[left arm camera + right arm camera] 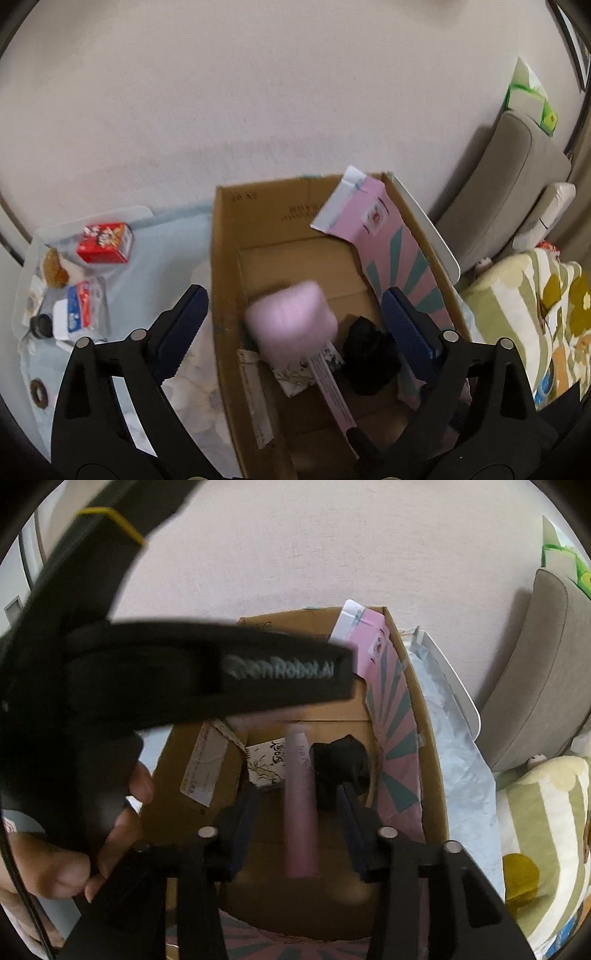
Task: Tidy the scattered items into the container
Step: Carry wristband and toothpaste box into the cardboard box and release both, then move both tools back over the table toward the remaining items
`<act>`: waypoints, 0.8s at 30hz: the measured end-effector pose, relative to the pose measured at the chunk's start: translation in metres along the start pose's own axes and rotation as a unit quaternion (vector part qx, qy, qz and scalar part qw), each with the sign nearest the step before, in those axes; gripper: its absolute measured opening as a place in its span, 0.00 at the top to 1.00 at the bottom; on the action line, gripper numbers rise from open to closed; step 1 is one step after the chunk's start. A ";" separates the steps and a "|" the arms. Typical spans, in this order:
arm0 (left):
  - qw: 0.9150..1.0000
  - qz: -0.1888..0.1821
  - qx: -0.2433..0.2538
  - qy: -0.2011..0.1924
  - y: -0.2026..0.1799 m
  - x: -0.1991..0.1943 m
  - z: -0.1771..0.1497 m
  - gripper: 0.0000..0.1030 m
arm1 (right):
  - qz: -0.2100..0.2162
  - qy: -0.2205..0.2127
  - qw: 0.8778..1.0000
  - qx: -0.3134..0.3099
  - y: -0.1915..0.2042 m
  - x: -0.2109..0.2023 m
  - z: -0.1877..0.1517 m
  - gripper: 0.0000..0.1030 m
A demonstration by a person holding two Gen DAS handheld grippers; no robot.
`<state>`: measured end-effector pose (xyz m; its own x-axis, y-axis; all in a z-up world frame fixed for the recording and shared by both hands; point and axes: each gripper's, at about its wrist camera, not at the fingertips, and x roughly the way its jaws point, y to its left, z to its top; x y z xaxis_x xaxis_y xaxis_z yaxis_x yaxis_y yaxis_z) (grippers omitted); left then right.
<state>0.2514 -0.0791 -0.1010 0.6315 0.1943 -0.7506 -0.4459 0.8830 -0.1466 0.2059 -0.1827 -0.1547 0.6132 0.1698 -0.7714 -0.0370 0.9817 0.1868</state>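
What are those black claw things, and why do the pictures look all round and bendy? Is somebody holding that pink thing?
There is no robot here. A person holds a hand-held gripper in each hand, like big tongs. Each one carries a wide-eyed camera, and that bends the picture. One picture looks along the left hand-held gripper, the other along the right hand-held gripper. In that second one you can also see the person's hand. Both cameras look down into a cardboard box. Inside are a blurry pink thing, a black lump and a pink-and-teal carton leaning on the wall. Both grippers are open, so nothing is held. The pink thing is between the fingers, untouched. A red box waits outside on the pale blue cloth.
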 end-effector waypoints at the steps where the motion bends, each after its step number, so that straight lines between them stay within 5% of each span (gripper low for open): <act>1: 1.000 0.001 -0.001 -0.002 0.001 -0.002 0.001 0.06 | -0.008 -0.003 1.000 -0.002 0.001 -0.002 0.000 0.48; 4: 1.000 0.000 -0.008 -0.008 0.005 -0.009 0.002 0.06 | -0.010 -0.012 1.000 -0.003 -0.005 -0.004 0.001 0.37; 12: 1.000 0.005 -0.007 -0.013 0.008 -0.017 0.001 0.06 | -0.001 -0.012 1.000 -0.009 0.007 -0.024 -0.026 0.37; 24: 0.999 0.020 -0.016 -0.025 0.026 -0.034 -0.002 0.06 | 0.004 -0.011 1.000 -0.011 0.011 -0.012 -0.002 0.37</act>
<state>0.2175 -0.0637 -0.0804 0.6435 0.2508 -0.7232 -0.4907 0.8603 -0.1383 0.1969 -0.1739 -0.1444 0.6303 0.1757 -0.7562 -0.0585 0.9820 0.1794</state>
